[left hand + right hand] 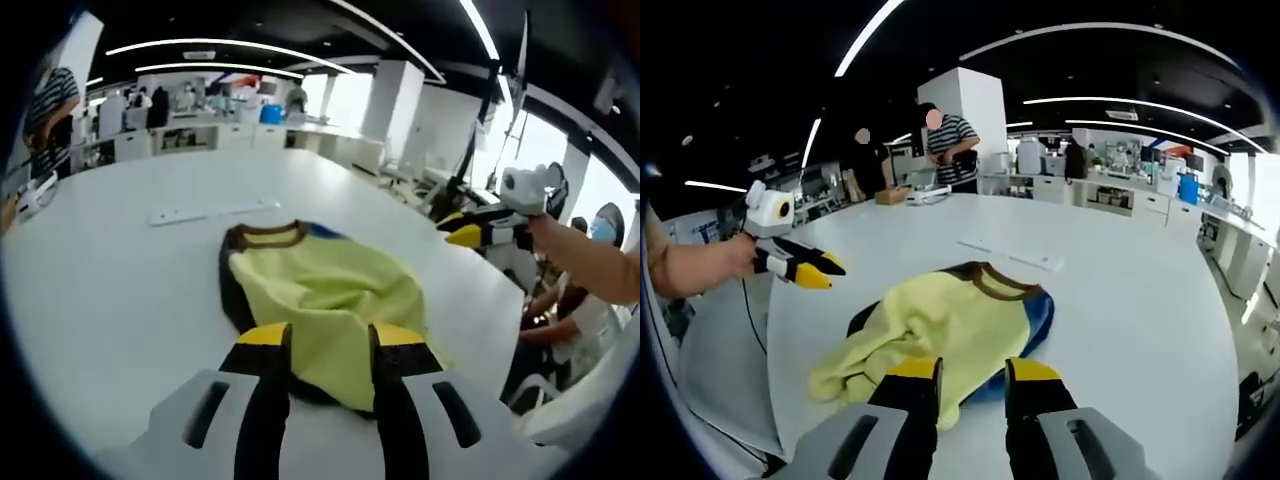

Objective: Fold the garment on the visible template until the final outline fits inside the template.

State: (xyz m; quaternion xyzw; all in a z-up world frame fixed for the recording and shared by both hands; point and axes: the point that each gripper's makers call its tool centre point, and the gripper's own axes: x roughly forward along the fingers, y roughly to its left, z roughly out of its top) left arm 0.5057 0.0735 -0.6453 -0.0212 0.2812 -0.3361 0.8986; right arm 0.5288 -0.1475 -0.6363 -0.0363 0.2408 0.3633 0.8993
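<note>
A yellow garment (320,290) with a brown collar (265,235) and a blue patch lies crumpled on the white table (110,290). My left gripper (332,345) is open, and the garment's near edge shows through the gap between its jaws. From the other side the garment (940,320) lies bunched, collar (1000,280) at the far end, blue fabric (1035,320) along its right. My right gripper (974,375) is open just short of it. The left gripper (805,268) hangs in a hand above the table's left part, clear of the cloth. The right gripper (478,228) hovers beyond the garment's right side.
A thin white strip (215,212) lies flat on the table beyond the collar, also seen as the strip (1012,256). A standing person (950,150) and desks are at the far side. Seated people (560,300) are at the table's right edge.
</note>
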